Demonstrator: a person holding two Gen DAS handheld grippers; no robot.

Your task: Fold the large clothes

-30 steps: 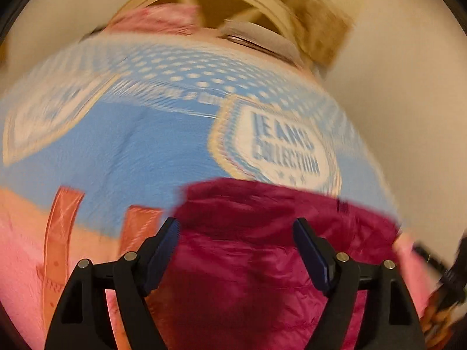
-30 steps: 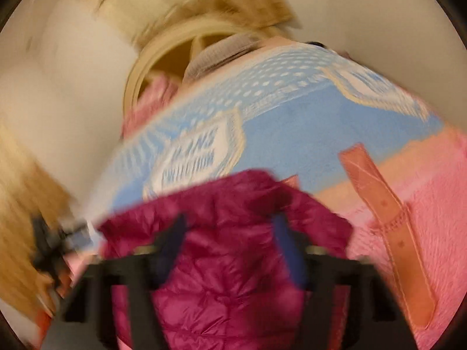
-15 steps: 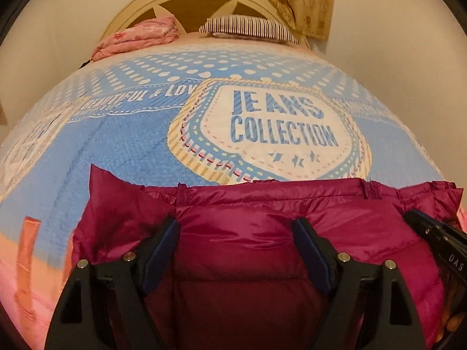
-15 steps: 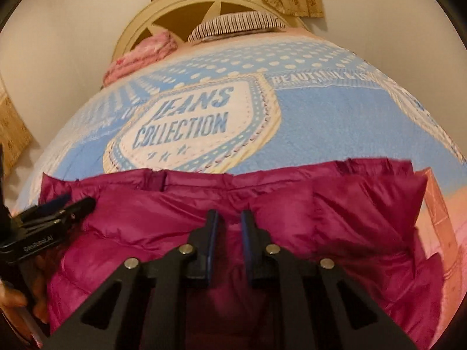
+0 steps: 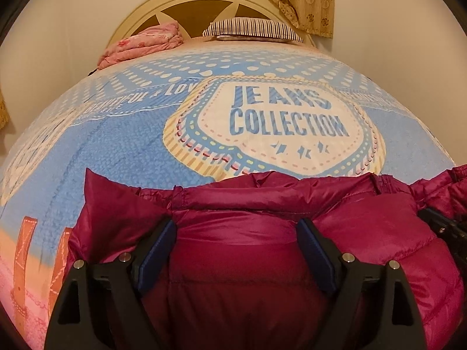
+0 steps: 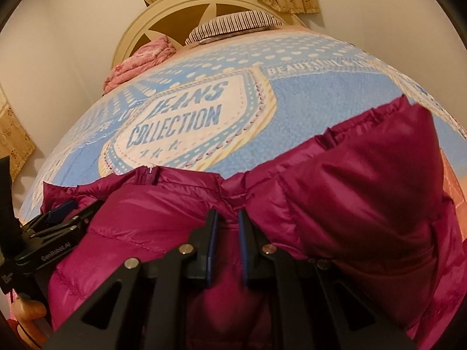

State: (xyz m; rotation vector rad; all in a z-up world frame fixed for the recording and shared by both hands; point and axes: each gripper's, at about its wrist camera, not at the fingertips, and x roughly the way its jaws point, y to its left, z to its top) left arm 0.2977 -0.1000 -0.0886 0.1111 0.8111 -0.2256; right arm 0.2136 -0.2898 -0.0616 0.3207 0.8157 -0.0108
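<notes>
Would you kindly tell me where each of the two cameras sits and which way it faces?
Left wrist: on the left gripper, low over the magenta puffer jacket, facing the headboard; its open fingers show, and the right gripper at the right edge.
Right wrist: on the right gripper, tilted, same direction; fingers nearly closed on jacket fabric, the left gripper and a hand at lower left.
Shared: jacket, "JEANS COLLECTION" blanket, striped pillow, pink bedding.
</notes>
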